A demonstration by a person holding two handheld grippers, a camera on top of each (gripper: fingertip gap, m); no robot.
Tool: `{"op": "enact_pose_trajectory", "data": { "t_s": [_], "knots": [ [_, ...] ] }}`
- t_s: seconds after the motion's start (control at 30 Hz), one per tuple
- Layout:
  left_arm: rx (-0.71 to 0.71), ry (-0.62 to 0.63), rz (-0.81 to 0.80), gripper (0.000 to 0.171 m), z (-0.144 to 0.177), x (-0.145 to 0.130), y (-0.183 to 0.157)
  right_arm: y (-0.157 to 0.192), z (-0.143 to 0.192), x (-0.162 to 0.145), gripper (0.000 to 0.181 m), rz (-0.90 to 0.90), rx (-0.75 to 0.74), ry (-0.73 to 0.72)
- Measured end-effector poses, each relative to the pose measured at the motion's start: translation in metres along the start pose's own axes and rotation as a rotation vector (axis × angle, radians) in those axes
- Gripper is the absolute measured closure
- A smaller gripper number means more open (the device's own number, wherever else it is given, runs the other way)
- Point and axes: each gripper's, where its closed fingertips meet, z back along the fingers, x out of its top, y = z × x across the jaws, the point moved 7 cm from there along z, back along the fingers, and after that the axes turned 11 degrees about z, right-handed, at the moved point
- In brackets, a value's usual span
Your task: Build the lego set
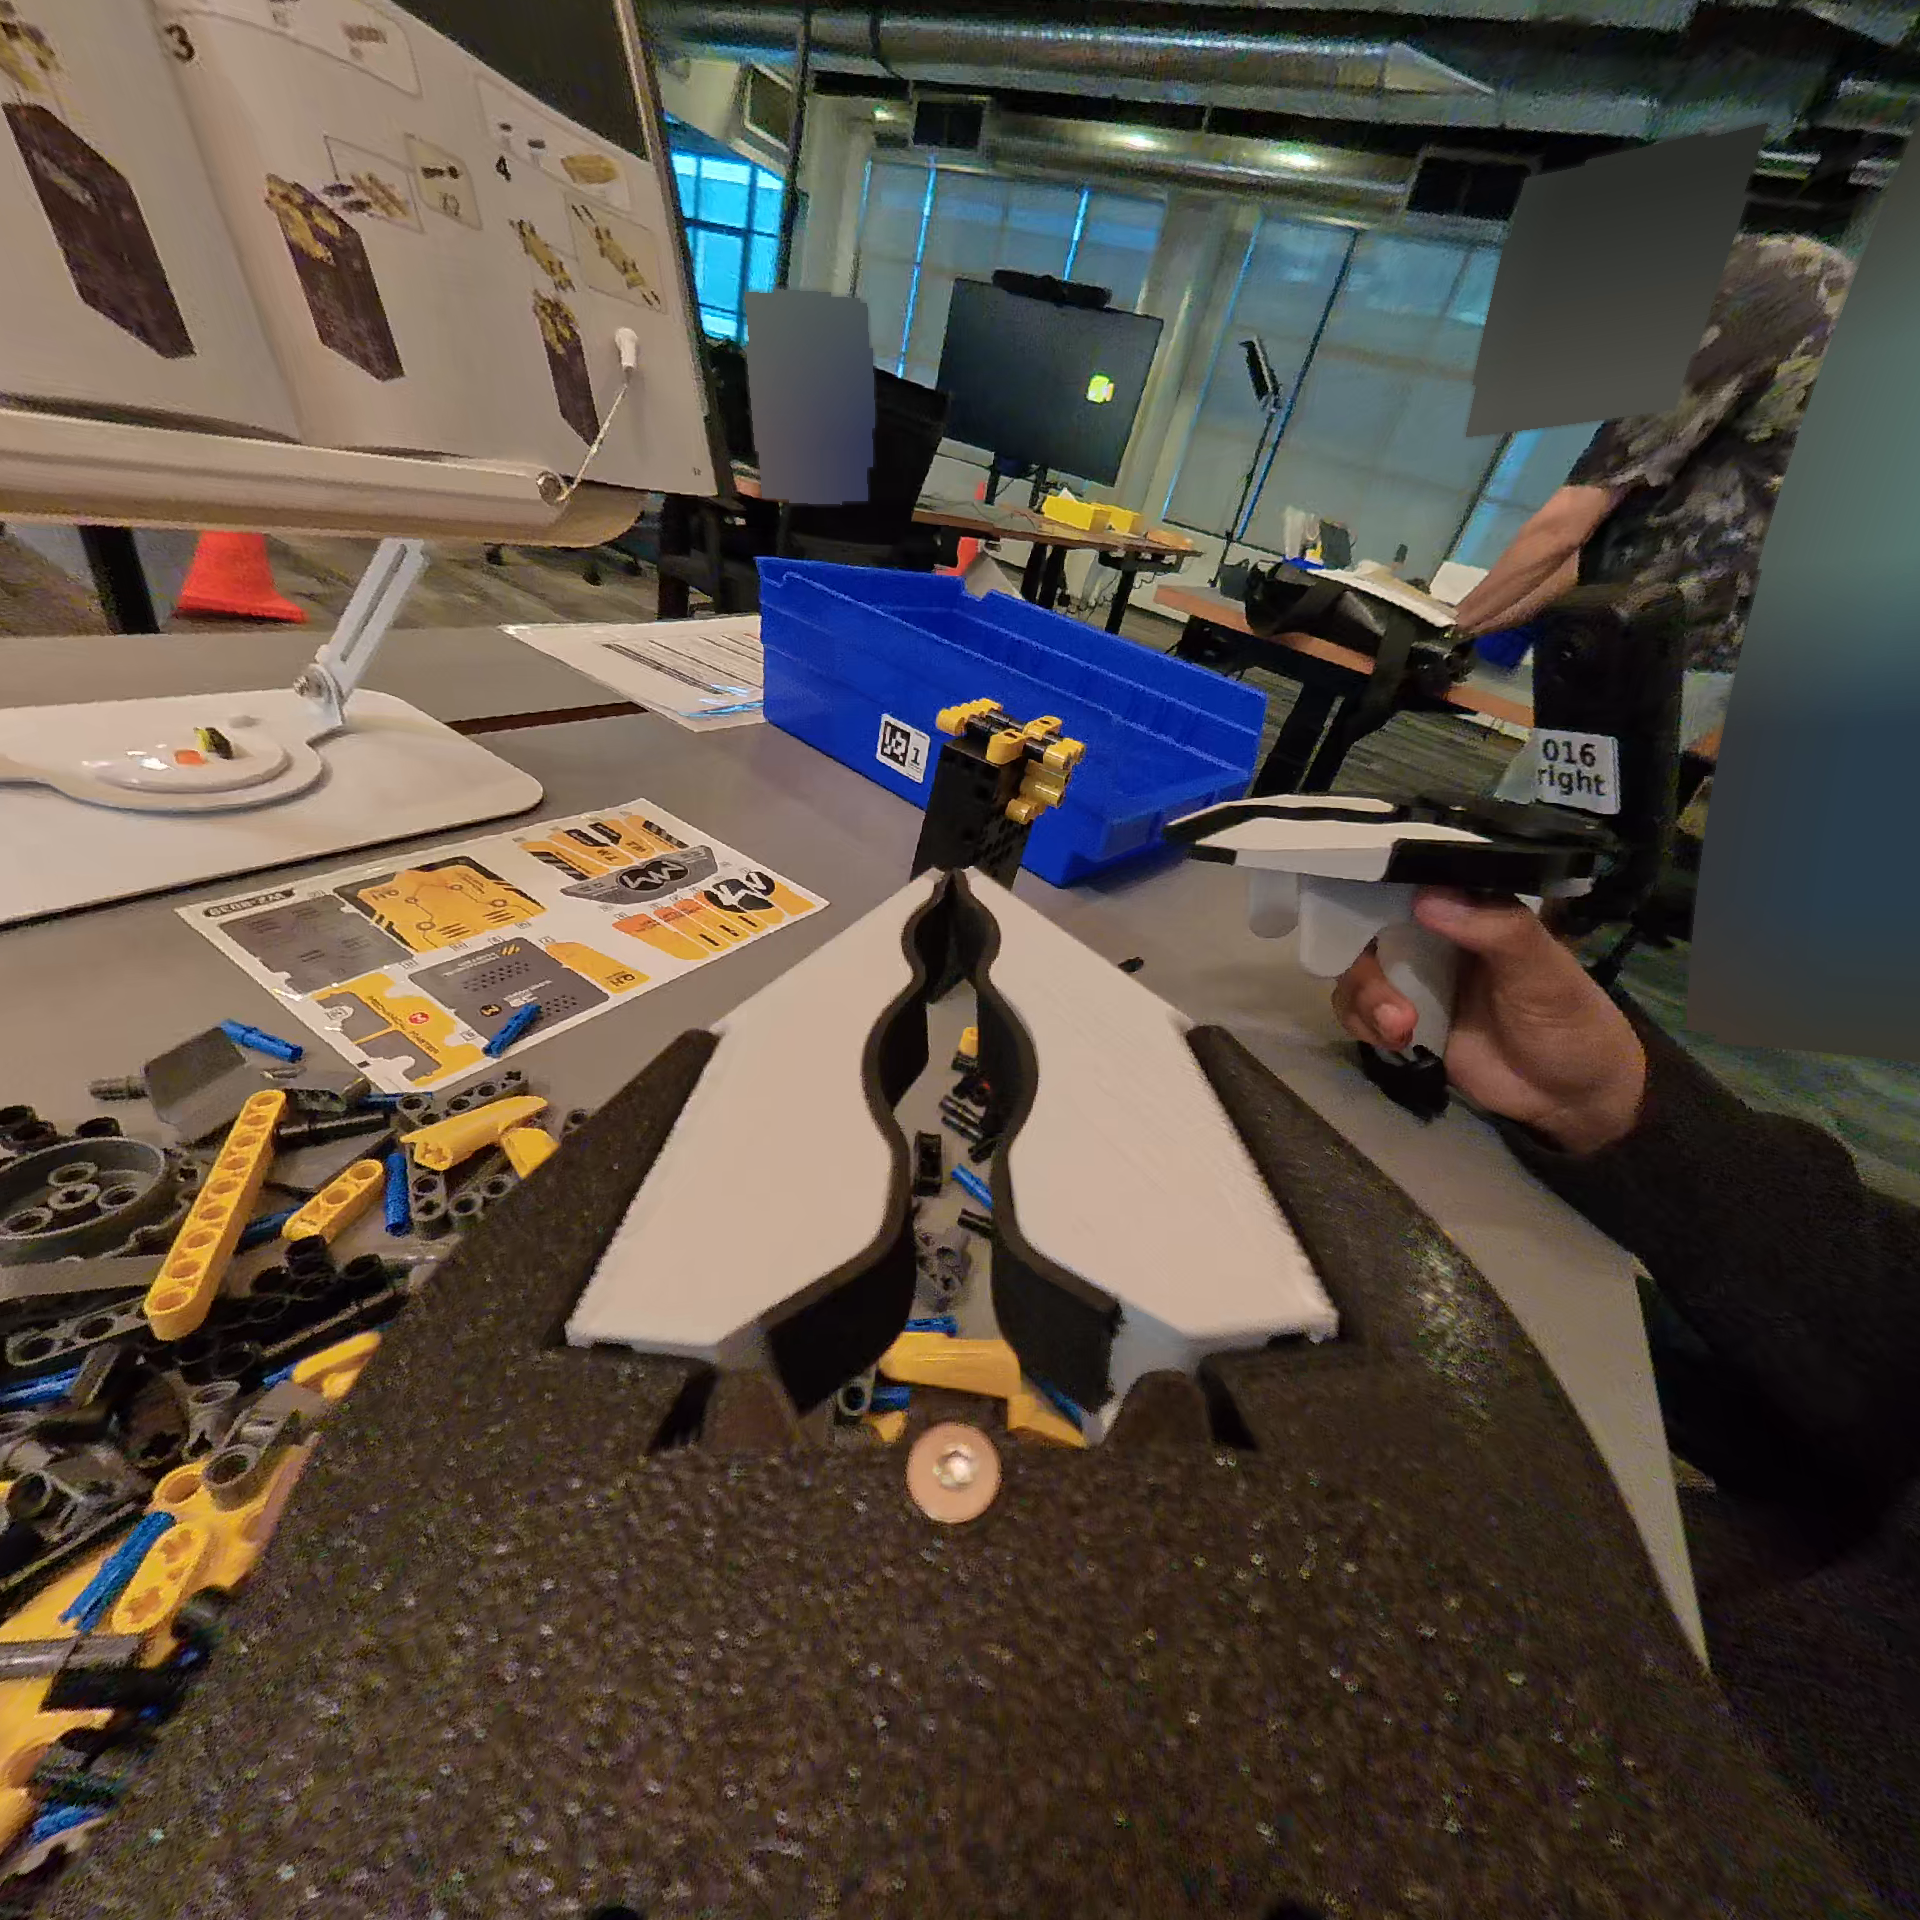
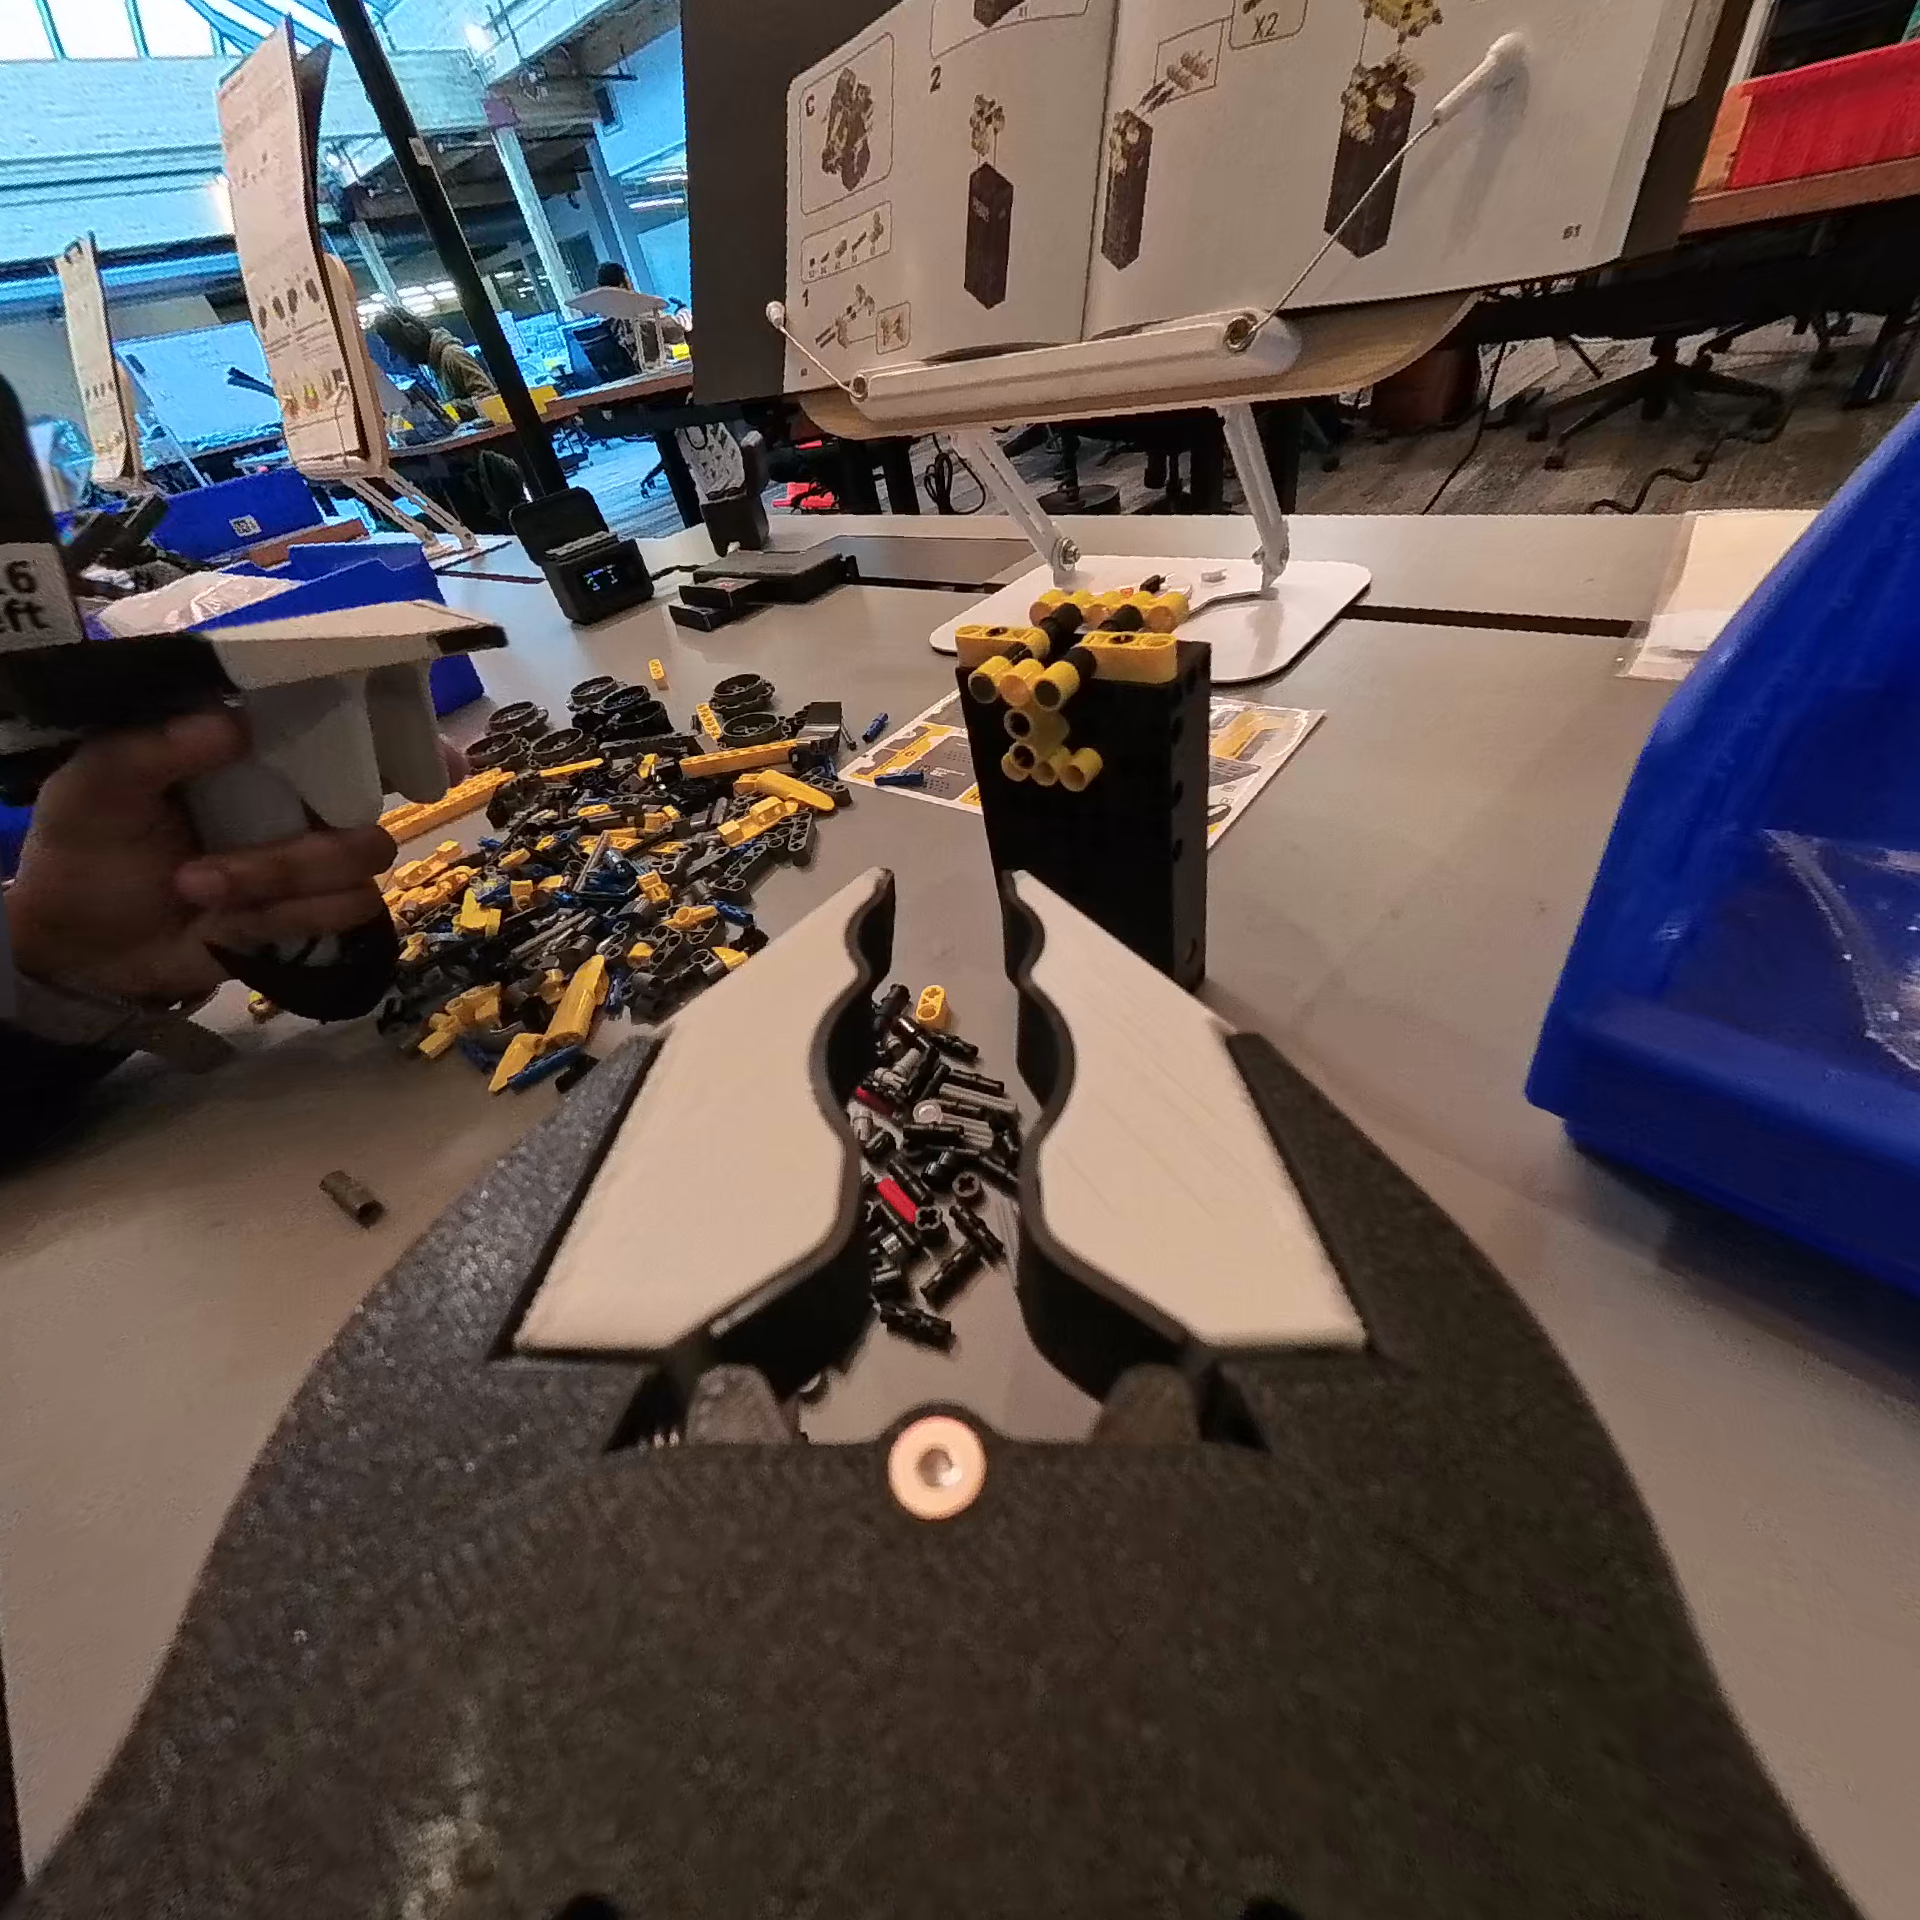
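Observation:
My left gripper (image 1: 951,881) is shut with its tips touching and nothing held, above loose parts on the grey table (image 1: 644,790). It also shows at the left of the right wrist view (image 2: 483,634), held in a hand. A black brick tower (image 1: 971,821) with yellow connectors on top stands just beyond it. My right gripper (image 2: 948,883) is open and empty over a small heap of black pins (image 2: 935,1143). Its right fingertip is close in front of the tower (image 2: 1101,831). It also shows in the left wrist view (image 1: 1184,831), right of the tower.
A big pile of yellow, black and blue parts (image 2: 603,862) lies on the left (image 1: 208,1247). A blue bin (image 2: 1714,935) stands on the right (image 1: 997,675). A sticker sheet (image 1: 499,935) and a book stand (image 2: 1278,613) with an open booklet (image 1: 312,208) are behind. A person (image 1: 1683,468) stands at a far desk. There is about 15 cm between the tips of the two grippers.

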Motion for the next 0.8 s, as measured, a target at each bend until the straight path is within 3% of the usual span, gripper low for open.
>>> {"op": "enact_pose_trajectory", "data": {
  "t_s": [0.33, 0.57, 0.8],
  "knots": [
    [0.005, -0.008, 0.056, 0.171, 0.001, 0.002, 0.006, 0.000, 0.000, 0.000, 0.161, -0.002, 0.001, 0.000],
    [0.013, -0.099, 0.140, 0.171, 0.009, 0.013, 0.014, -0.001, 0.000, 0.000, 0.161, -0.017, 0.009, 0.002],
    [-0.087, -0.111, 0.117, 0.171, 0.016, 0.022, 0.011, -0.001, 0.002, 0.003, 0.161, 0.006, -0.004, -0.026]
  ]
}}
